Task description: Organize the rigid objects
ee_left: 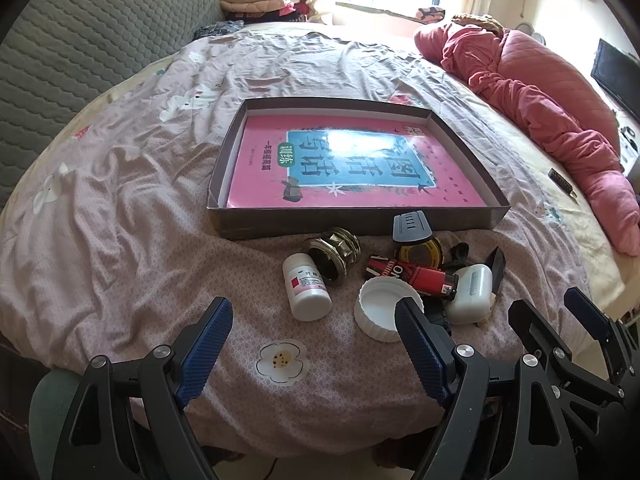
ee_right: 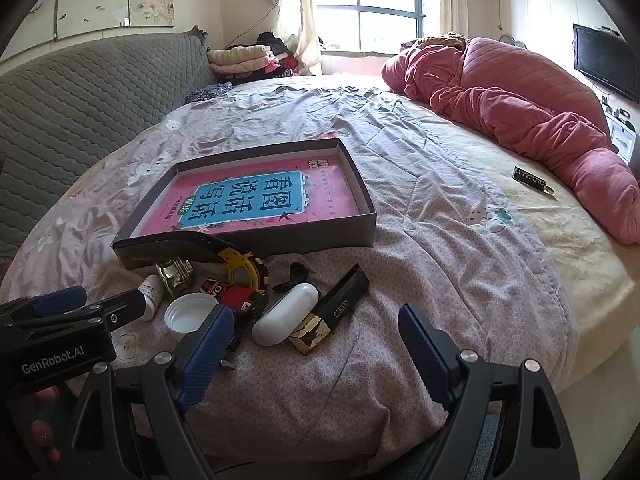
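A shallow dark box (ee_left: 352,222), open at the top and lined by a pink book (ee_left: 320,184) with a blue title panel, is set flat on the bedspread. Just in front of its near wall a cluster is scattered: a white pill bottle (ee_left: 306,286) lying on its side, a brass fitting (ee_left: 332,254), an upturned white cap (ee_left: 382,308), a red lighter (ee_left: 416,274), a white oval case (ee_right: 286,314), a yellow-and-black tape measure (ee_right: 244,266) and a black-and-gold rectangular piece (ee_right: 332,308). The lighter is seen touching the case and the cap.
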The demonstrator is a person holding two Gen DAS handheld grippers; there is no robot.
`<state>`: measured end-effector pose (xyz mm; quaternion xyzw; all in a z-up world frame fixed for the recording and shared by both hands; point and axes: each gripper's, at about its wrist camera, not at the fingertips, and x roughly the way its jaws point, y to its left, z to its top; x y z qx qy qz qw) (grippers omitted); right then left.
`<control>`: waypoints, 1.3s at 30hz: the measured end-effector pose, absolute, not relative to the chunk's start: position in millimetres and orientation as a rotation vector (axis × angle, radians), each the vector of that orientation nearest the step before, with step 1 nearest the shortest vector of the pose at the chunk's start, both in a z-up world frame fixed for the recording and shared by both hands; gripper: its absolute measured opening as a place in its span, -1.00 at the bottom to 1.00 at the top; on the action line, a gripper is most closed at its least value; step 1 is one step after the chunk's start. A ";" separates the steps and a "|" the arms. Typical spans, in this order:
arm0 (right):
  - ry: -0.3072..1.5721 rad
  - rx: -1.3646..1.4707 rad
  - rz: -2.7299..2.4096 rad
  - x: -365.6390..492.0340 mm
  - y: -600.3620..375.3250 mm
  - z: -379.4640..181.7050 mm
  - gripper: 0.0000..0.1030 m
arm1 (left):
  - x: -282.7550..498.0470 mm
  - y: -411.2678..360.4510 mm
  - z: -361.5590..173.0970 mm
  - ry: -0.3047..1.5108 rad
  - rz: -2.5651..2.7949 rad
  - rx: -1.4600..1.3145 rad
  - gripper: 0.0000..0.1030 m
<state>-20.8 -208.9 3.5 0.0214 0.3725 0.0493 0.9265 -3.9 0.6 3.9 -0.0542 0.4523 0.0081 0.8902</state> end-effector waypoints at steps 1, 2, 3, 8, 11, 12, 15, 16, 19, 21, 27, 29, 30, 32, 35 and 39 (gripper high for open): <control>0.763 0.044 0.100 -20.7 -209.2 3.6 0.63 | -3.8 0.6 3.8 0.941 0.016 -0.114 0.63; 0.762 0.045 0.100 -20.6 -209.4 3.9 0.63 | -3.6 0.8 3.8 0.942 0.016 -0.116 0.63; 0.762 0.045 0.100 -20.5 -209.5 3.8 0.63 | -3.8 0.8 3.8 0.941 0.016 -0.116 0.63; 0.761 0.045 0.100 -20.9 -209.7 4.1 0.63 | -3.9 0.4 3.6 0.941 0.014 -0.116 0.63; 0.761 0.045 0.099 -21.1 -209.6 4.1 0.63 | -4.0 0.3 3.6 0.943 0.015 -0.118 0.63; 0.761 0.045 0.098 -21.0 -209.6 4.2 0.63 | -4.4 0.3 3.6 0.943 0.014 -0.118 0.63; 0.761 0.045 0.098 -21.1 -209.5 4.2 0.63 | -4.5 0.0 3.2 0.942 0.015 -0.116 0.63; 0.761 0.045 0.098 -21.0 -209.5 4.1 0.63 | -4.4 0.0 3.2 0.942 0.017 -0.115 0.63; 0.761 0.044 0.098 -21.0 -209.6 4.1 0.63 | -4.5 0.0 3.2 0.943 0.016 -0.115 0.63; 0.760 0.044 0.098 -21.0 -209.7 4.1 0.63 | -4.4 0.2 3.2 0.943 0.015 -0.116 0.63; 0.765 0.042 0.098 -20.7 -209.4 3.6 0.63 | -4.5 0.6 2.3 0.947 0.017 -0.116 0.63; 0.764 0.042 0.099 -20.6 -209.9 3.8 0.63 | -4.5 0.7 2.4 0.946 0.016 -0.115 0.63; 0.764 0.042 0.099 -20.5 -210.3 3.9 0.63 | -4.6 0.7 2.3 0.946 0.017 -0.115 0.63; 0.765 0.042 0.099 -20.4 -210.3 3.9 0.63 | -4.5 0.8 2.2 0.947 0.015 -0.117 0.63; 0.771 0.040 0.098 -20.0 -210.5 3.5 0.63 | -4.4 1.0 1.9 0.951 0.015 -0.118 0.63; 0.775 0.039 0.097 -19.4 -210.7 3.2 0.63 | -5.0 1.4 0.9 0.954 0.012 -0.121 0.63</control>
